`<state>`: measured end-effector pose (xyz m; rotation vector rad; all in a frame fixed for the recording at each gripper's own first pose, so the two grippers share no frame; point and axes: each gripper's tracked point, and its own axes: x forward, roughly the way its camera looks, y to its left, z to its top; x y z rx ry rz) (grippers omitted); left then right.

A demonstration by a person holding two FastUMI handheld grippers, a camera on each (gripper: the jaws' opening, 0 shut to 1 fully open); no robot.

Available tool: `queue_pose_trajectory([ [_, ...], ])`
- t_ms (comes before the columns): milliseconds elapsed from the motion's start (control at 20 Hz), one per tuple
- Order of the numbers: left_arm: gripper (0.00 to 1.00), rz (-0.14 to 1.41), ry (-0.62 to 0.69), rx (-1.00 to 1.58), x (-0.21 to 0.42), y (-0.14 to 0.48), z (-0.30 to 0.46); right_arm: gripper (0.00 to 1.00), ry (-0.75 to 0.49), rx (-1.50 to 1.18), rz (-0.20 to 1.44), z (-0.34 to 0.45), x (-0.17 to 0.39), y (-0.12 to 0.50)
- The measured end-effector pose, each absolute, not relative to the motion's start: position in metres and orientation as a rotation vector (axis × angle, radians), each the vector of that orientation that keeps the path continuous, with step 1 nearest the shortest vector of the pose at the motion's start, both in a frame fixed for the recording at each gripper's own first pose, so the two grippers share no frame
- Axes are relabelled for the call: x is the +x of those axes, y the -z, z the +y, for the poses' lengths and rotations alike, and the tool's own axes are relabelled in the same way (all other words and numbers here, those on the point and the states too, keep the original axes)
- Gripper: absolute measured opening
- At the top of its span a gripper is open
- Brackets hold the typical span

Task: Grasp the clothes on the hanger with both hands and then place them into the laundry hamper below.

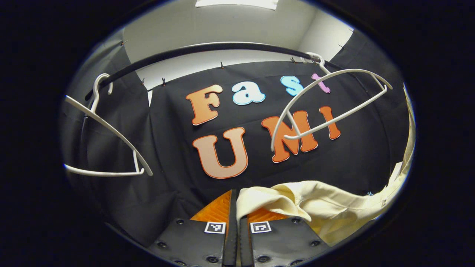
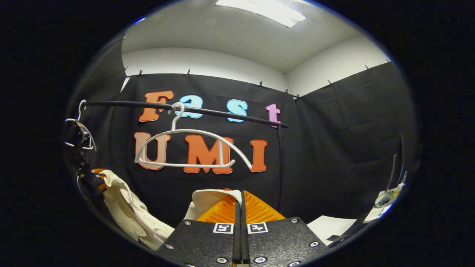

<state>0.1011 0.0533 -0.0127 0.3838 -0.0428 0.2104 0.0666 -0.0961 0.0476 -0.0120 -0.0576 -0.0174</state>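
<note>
Two hangers hang bare on the rail: in the left gripper view, one hanger sits at the left end and a second hanger tilts near the right end. The shirt, cream in colour, is off both hangers and held below the rail, stretched between the two grippers. The left gripper has its jaws closed together, with a fold of the shirt pinched between the fingers and draping off to the right. In the right gripper view, the right gripper likewise has its jaws pressed together on a shirt edge, which emerges to the left of the fingers. The rest of the shirt sags leftward toward the other gripper, seen at the far left edge. The hamper cannot be located from these views.
</note>
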Motion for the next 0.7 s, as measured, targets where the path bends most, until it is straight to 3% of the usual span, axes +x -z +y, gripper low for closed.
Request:
queue_pose_trajectory([
  [300, 0.11, 0.012, -0.111, 0.355, 0.062, 0.039, 0.021, 0.00, -0.140, -0.002, 0.034, -0.030, 0.047, -0.010],
  [700, 0.11, 0.202, 0.015, 0.191, 0.013, 0.110, -0.015, 0.00, -0.302, 0.020, 0.209, 0.038, 0.022, 0.071],
])
